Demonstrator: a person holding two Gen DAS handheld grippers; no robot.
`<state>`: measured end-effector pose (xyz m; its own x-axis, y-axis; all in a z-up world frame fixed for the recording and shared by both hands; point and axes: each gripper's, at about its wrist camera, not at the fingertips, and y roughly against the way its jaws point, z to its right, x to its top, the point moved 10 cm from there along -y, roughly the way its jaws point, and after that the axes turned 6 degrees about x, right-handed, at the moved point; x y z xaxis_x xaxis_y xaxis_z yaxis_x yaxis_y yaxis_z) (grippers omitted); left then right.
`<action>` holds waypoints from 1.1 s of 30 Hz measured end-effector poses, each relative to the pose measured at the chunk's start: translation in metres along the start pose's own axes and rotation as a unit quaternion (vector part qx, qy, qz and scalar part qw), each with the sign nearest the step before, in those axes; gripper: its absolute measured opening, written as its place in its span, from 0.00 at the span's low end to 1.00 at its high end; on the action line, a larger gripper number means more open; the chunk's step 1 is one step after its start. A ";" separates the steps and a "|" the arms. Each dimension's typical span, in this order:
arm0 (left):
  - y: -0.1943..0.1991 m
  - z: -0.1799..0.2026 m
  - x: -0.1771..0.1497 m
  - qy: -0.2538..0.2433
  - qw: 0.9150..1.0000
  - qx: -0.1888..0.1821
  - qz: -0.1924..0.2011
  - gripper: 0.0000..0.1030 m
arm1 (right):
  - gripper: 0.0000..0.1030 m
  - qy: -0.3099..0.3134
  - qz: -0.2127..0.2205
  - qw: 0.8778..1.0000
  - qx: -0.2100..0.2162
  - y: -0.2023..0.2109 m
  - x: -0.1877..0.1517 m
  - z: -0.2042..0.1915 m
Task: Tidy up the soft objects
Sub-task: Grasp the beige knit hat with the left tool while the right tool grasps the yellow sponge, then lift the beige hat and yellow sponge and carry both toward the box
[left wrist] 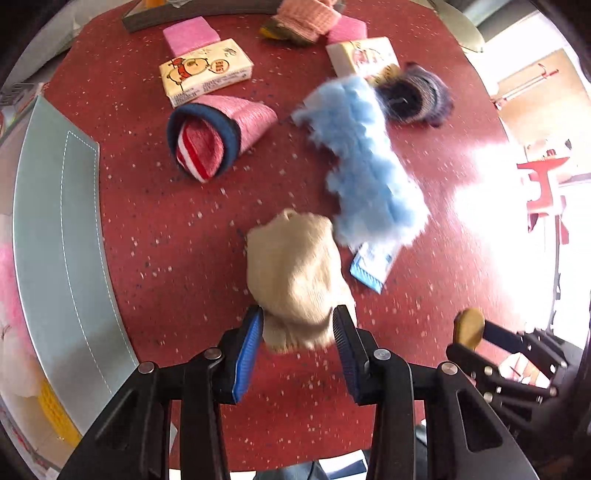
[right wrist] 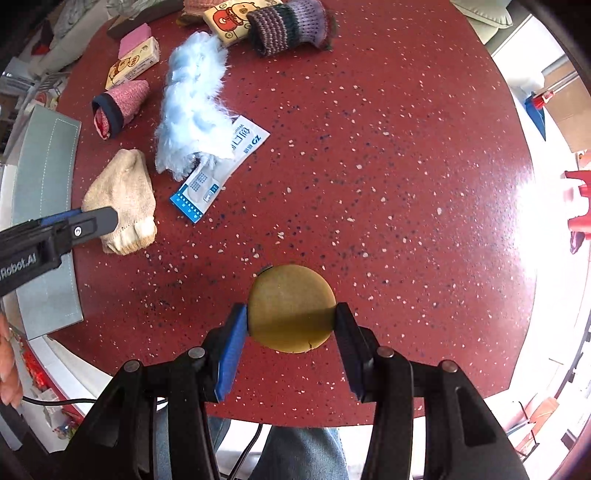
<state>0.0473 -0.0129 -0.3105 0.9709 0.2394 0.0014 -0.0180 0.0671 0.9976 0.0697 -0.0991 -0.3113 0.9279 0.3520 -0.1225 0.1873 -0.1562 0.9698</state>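
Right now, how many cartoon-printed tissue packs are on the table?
2. One tissue pack lies beside the pink sponge; the other tissue pack sits farther right, partly under the blue fluffy duster. More may be hidden.

Taking the fluffy duster (right wrist: 192, 107) on the counter (right wrist: 369, 184) as the landmark: its near end lies on a paper packet (right wrist: 221, 170). The glove (right wrist: 122, 199) lies just left of that near end, and the rolled sock (right wrist: 118, 107) further left, beside the duster's middle. Behind the sock sits a tissue pack (right wrist: 133, 66). A knitted sleeve (right wrist: 288, 26) lies beyond the duster's far end, to the right. A mat (right wrist: 44, 184) edges the counter, left of the glove.
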 end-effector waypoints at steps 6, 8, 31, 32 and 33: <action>0.009 0.007 -0.030 -0.017 1.000 -0.023 -0.003 0.40 | 0.50 -0.022 0.002 1.000 0.003 0.011 -0.018 0.010; 0.011 0.006 -0.034 -0.023 1.000 -0.017 0.002 0.40 | 0.50 -0.025 0.006 1.000 0.000 0.014 -0.018 0.017; -0.019 0.011 0.018 -0.026 1.000 -0.007 0.002 0.24 | 0.50 -0.039 0.033 0.999 -0.011 0.072 -0.027 0.060; -0.011 0.010 0.017 -0.031 0.999 -0.013 0.004 0.24 | 0.50 -0.034 0.032 0.999 -0.010 0.073 -0.025 0.057; -0.005 0.013 0.014 -0.035 0.999 -0.020 0.005 0.24 | 0.50 -0.029 0.032 0.999 -0.010 0.073 -0.023 0.053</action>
<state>0.0637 -0.0226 -0.3144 0.9850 0.1714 0.0177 -0.0361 0.1049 0.9938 0.0791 -0.1677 -0.2489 0.9551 0.2879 -0.0707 0.1204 -0.1588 0.9799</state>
